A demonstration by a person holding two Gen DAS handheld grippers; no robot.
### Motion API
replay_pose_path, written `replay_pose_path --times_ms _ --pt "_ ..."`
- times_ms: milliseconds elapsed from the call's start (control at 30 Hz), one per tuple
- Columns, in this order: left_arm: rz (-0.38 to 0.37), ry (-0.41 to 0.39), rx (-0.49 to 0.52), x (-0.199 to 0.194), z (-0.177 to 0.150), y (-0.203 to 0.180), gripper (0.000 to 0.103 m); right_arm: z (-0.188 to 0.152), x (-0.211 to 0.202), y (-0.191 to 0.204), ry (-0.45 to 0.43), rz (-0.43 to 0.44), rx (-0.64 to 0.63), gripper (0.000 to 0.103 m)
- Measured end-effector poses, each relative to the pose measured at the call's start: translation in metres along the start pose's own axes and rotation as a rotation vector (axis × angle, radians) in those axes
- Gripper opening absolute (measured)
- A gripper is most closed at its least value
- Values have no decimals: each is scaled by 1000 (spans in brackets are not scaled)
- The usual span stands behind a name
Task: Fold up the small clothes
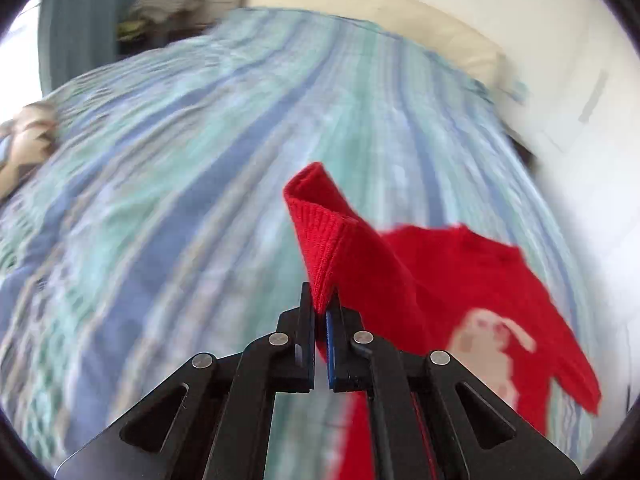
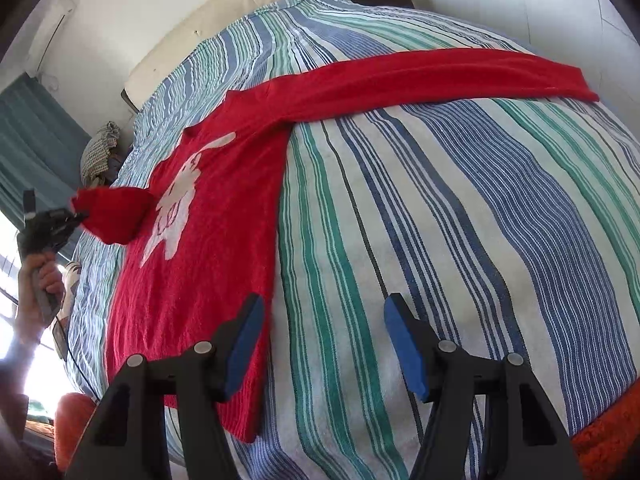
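Nearest to you, your right tongs [image 2: 324,344] stood parted with nothing between the blue pads, poised just above the hem corner of the red sweater [image 2: 208,216], where its edge met the striped bedspread [image 2: 440,208]. The sweater itself lay front-up on the bed, the white rabbit motif [image 2: 176,204] showing, with the body spread flat.

Further along the sweater, toward its other side, your left tongs [image 1: 322,312] were clamped tight on the ribbed cuff [image 1: 320,236] of one sleeve, lifted clear of the bedspread, with your hand [image 2: 42,280] on the handle beyond the sweater's edge. That was the step in hand, as I read it: the first sleeve fold, cuff carried in across the chest.

Farthest from you, the other sleeve [image 2: 440,72] lay stretched straight out from the shoulder, flat and untouched.

Next, you would likely need to lay that pinched cuff over the rabbit, keeping the sleeve smooth, then release. The far sleeve would want the same treatment from your free right tongs before any fold of the body.
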State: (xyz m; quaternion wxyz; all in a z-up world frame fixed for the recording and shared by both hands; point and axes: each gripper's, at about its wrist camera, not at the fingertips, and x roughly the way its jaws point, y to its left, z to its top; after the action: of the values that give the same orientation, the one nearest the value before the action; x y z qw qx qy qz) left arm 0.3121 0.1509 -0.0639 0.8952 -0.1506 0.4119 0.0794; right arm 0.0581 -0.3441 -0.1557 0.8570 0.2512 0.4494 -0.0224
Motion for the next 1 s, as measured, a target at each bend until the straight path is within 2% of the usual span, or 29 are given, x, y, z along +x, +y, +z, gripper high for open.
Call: replay_pose_path --times_ms 100,167,267,367,533,867,1000 --pt "227 4 -140 9 4 95 2 -1 3 3 4 -16 -11 62" --pt "307 18 -182 16 -2 131 2 -2 4 5 2 -31 -22 62" --pt "318 49 -244 28 -15 154 2 -3 5 8 -2 -46 -34 62" --pt "346 48 -248 38 -26 153 2 -5 6 10 -7 -61 -45 62" --pt "361 96 -256 60 -40 167 2 -7 8 12 -2 -84 -66 62" --pt "296 116 -322 73 -42 185 2 -8 14 14 11 -111 -88 63" --pt "241 115 -368 74 -45 194 3 -10 15 15 12 -116 -94 63"
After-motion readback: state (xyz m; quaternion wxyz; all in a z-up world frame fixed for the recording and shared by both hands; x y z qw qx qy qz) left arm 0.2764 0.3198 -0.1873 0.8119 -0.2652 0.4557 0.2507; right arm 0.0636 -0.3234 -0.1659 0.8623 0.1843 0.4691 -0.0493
